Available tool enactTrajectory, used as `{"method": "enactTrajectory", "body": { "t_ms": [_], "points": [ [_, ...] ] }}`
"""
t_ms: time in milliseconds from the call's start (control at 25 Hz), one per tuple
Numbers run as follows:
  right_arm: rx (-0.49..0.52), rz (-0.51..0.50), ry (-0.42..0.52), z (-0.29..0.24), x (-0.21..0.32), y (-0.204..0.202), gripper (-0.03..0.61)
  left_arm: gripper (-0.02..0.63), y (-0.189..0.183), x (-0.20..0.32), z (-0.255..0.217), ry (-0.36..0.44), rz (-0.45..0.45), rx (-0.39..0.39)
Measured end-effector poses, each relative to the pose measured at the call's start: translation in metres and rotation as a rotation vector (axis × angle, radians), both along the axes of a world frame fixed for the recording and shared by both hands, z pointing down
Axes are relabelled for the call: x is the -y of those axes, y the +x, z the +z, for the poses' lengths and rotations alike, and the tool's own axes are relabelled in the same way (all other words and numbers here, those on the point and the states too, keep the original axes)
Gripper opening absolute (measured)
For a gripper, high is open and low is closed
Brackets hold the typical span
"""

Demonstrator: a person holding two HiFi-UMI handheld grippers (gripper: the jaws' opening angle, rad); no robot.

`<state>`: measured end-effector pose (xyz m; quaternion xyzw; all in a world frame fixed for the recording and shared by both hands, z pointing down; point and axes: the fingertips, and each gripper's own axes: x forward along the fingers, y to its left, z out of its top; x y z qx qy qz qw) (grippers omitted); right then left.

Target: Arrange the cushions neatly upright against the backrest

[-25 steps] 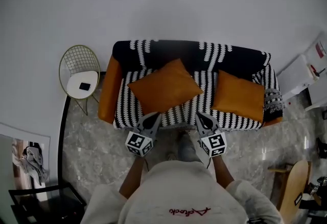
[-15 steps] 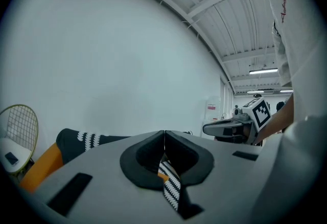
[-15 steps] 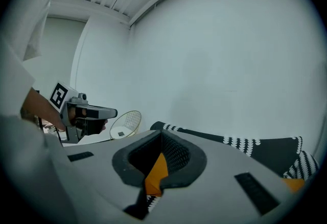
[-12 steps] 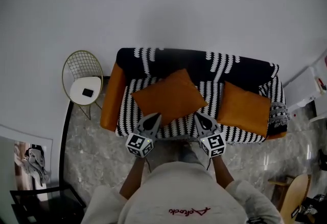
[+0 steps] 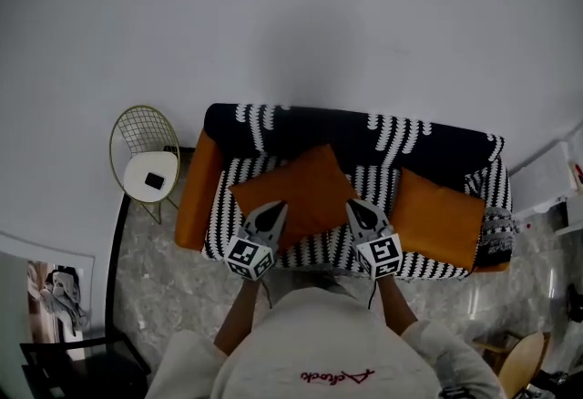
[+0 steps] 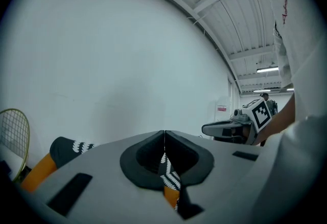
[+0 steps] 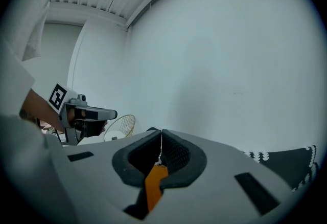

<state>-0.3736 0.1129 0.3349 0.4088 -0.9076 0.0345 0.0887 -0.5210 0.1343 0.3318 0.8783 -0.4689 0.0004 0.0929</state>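
head view: left gripper (image 5: 275, 207), right gripper (image 5: 354, 204) now farther over sofa (image 5: 301, 126).

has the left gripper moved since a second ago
Yes. The left gripper has gone forward: its tip was near the sofa seat's front edge, and now reaches further in over the seat, toward the backrest.

Pale sweatshirt (image 5: 319, 342), red script (image 5: 337, 377)

Cushion (image 5: 301, 188) near edge behind left tongs (image 5: 277, 205), right tongs (image 5: 352, 204)
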Motion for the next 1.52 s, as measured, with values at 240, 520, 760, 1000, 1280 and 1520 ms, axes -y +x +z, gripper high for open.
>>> {"method": "enactTrajectory", "body": {
  "t_ms": [240, 520, 760, 1000, 1280, 1520],
  "points": [
    [0.014, -0.029, -0.018, 0.004, 0.050, 0.013, 0.028, 0.029, 0.013, 0.046, 0.006, -0.021, -0.032, 0.008],
    [0.020, -0.068, -0.059, 0.021, 0.097, 0.014, 0.028, 0.029, 0.010, 0.081, 0.021, -0.064, -0.079, 0.019],
    [0.004, -0.066, -0.124, 0.050, 0.119, 0.015, 0.029, 0.029, -0.008, 0.093, 0.046, -0.135, -0.118, 0.019],
    [-0.034, -0.057, -0.208, 0.090, 0.133, 0.008, 0.029, 0.029, -0.037, 0.099, 0.083, -0.218, -0.150, 0.007],
    [-0.090, -0.045, -0.299, 0.136, 0.134, 0.001, 0.029, 0.029, -0.064, 0.103, 0.133, -0.314, -0.159, -0.005],
    [-0.120, -0.053, -0.362, 0.173, 0.128, -0.003, 0.028, 0.029, -0.082, 0.096, 0.167, -0.365, -0.189, -0.018]
  ]
}}
